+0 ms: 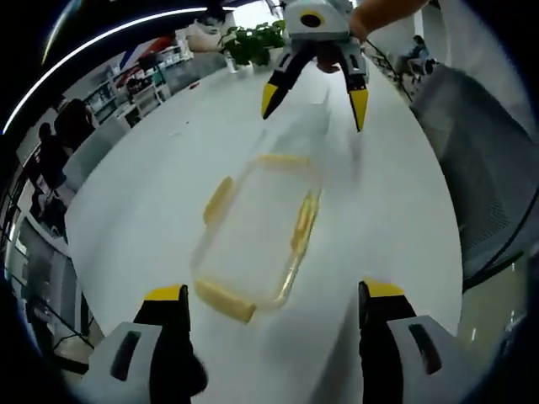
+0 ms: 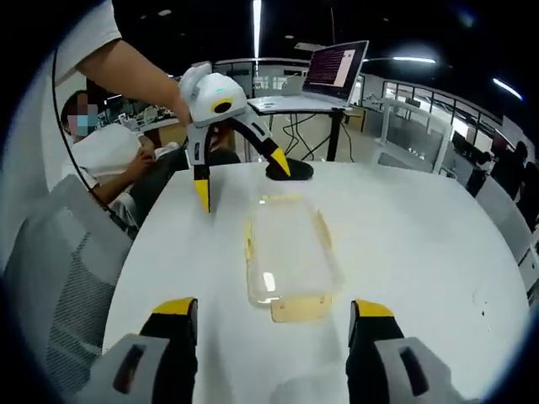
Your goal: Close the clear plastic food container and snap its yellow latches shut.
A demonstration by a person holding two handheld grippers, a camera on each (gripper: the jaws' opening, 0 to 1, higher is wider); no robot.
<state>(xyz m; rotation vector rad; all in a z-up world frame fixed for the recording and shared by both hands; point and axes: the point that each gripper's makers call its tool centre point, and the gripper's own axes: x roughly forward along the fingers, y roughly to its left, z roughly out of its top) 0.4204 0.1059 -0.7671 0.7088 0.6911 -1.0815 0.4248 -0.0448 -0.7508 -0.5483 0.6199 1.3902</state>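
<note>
Two hand-held grippers: we hold both over the white surface (image 2: 438, 252), facing each other across the container, neither touching it.
Left hand-held gripper (image 1: 274, 295): jaws spread wide and empty, the yellow tips low in its own view, with the container just ahead between them.
Right hand-held gripper (image 2: 274, 311): likewise released, holding nothing; the container's near end lies just ahead of its tips.
Clear plastic food container (image 2: 286, 248): it rests flat near the middle of the surface, long axis running from one gripper toward the other. Its lid seems to sit on top, though we cannot tell whether it is pressed fully home.
Yellow latches (image 1: 223, 300): one at each end and one along each long side; several look splayed outward, so we judge them not yet snapped.
Handling: we expect a light, stiff, smooth box that will skate on the slick surface if pushed from one side only. The thin clear walls may flex or crack under a hard pinch.
Where to take hold: we would steady one end with one gripper and press each latch flap down against the rim with the other, rather than grip the walls.
Surroundings: a potted plant (image 1: 253, 38) and a laptop (image 2: 337, 67) stand well apart from the work.
</note>
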